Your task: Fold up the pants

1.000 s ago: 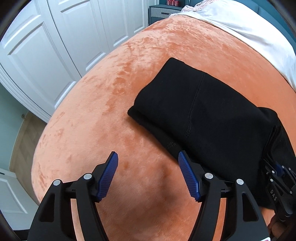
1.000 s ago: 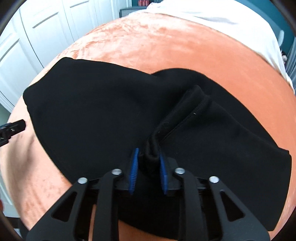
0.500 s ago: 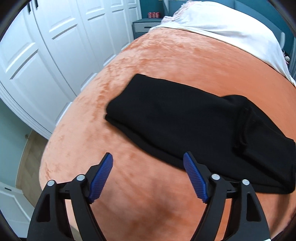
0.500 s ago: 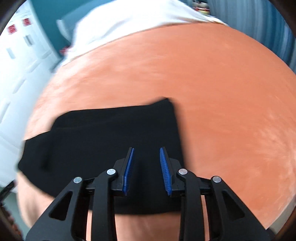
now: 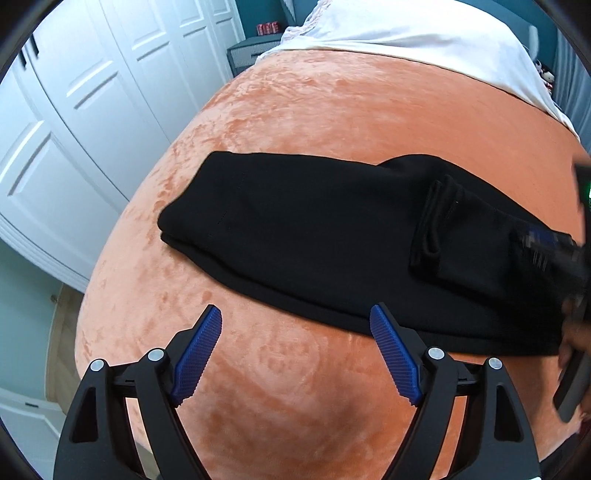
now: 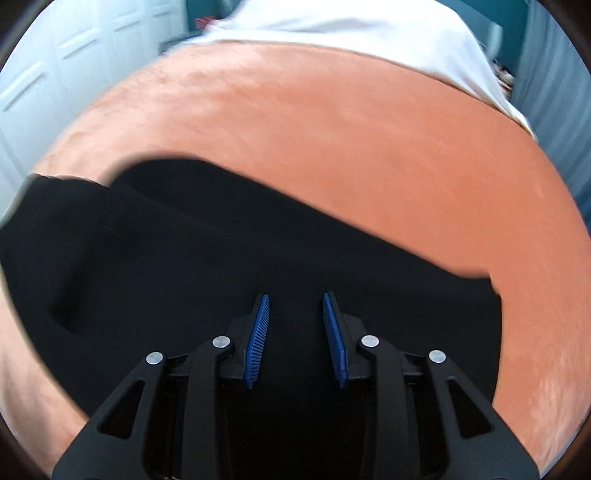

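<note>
Black pants lie folded into a long band on the orange blanket, with a thicker bunched fold near their right end. My left gripper hovers over bare blanket just in front of the pants' near edge. Its jaws are opening wide and nothing is between them. My right gripper hangs above the pants near their right end. Its jaws are opening from a narrow gap and the blue pads press on no cloth. In the left wrist view the right gripper shows as a blur at the right edge.
The bed's orange blanket runs back to a white sheet. White wardrobe doors stand along the left, with a grey nightstand behind them. Wooden floor shows past the bed's left edge.
The right gripper let go of the pinched fold of the pants and swung toward their right end. The left gripper drew back from the pants and spread wider.
</note>
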